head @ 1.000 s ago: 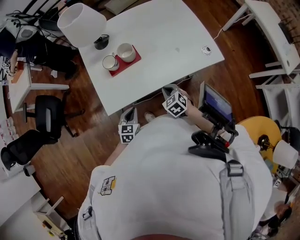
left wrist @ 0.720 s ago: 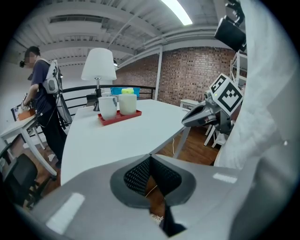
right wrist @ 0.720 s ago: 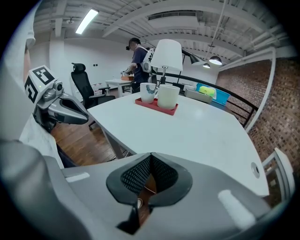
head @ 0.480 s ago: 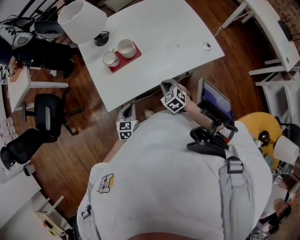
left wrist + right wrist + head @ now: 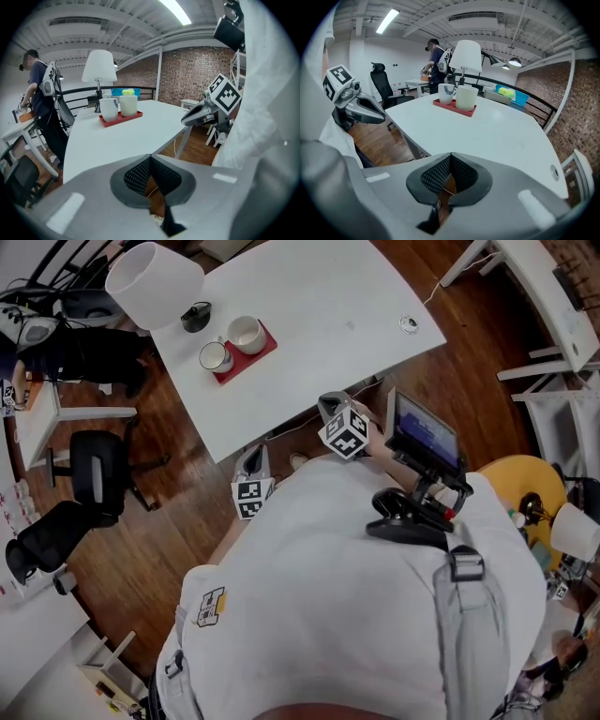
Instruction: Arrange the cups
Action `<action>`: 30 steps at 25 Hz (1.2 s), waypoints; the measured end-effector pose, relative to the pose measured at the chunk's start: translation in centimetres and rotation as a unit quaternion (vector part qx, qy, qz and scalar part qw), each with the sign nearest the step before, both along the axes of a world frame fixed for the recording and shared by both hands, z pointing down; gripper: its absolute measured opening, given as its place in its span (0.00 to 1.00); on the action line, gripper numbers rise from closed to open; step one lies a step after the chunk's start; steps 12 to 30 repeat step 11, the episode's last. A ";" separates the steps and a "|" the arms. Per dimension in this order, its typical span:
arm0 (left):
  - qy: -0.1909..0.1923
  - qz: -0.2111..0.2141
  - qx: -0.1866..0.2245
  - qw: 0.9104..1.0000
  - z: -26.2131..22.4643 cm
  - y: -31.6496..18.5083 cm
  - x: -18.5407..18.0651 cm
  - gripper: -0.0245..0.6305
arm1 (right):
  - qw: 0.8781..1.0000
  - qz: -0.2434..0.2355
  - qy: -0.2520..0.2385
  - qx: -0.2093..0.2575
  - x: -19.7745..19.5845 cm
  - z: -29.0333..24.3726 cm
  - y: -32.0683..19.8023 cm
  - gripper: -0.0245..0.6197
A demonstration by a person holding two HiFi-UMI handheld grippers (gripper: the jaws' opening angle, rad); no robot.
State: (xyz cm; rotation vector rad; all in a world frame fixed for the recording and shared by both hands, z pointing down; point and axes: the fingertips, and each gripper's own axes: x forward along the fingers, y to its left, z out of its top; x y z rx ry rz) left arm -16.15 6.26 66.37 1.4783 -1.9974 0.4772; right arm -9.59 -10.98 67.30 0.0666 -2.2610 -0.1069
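Two white cups (image 5: pixel 216 356) (image 5: pixel 247 334) stand side by side on a red tray (image 5: pixel 266 351) at the far left of the white table (image 5: pixel 319 343). Both grippers hang off the table's near edge, well short of the tray. My left gripper (image 5: pixel 251 457) is shut and empty over the wooden floor. My right gripper (image 5: pixel 328 407) is also shut and empty, at the table's edge. The left gripper view shows the cups (image 5: pixel 108 109) (image 5: pixel 129 105) far ahead beyond its own shut gripper (image 5: pixel 150 161). The right gripper view has them (image 5: pixel 446 93) (image 5: pixel 466 97) across the tabletop beyond its own shut gripper (image 5: pixel 451 159).
A lamp with a white shade (image 5: pixel 153 285) and a small black object (image 5: pixel 195 317) stand behind the tray. A small round fitting (image 5: pixel 409 324) sits at the table's right end. An office chair (image 5: pixel 98 474) stands left; a person (image 5: pixel 41 93) stands in the background.
The head view has shifted slightly. Both grippers stay shut near the table's edge, the right one a touch nearer the table. The cups have not moved.
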 end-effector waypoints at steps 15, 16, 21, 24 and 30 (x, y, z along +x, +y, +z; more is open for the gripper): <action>-0.004 -0.004 0.004 1.000 -0.2 0.0 -0.5 0.04 | 1.000 -0.007 -0.005 0.005 -0.9 -0.2 -0.1 0.04; -0.004 -0.004 0.004 1.000 -0.2 0.0 -0.5 0.04 | 1.000 -0.007 -0.005 0.005 -0.9 -0.2 -0.1 0.04; -0.004 -0.004 0.004 1.000 -0.2 0.0 -0.5 0.04 | 1.000 -0.007 -0.005 0.005 -0.9 -0.2 -0.1 0.04; -0.004 -0.004 0.004 1.000 -0.2 0.0 -0.5 0.04 | 1.000 -0.007 -0.005 0.005 -0.9 -0.2 -0.1 0.04; -0.004 -0.004 0.004 1.000 -0.2 0.0 -0.5 0.04 | 1.000 -0.007 -0.005 0.005 -0.9 -0.2 -0.1 0.04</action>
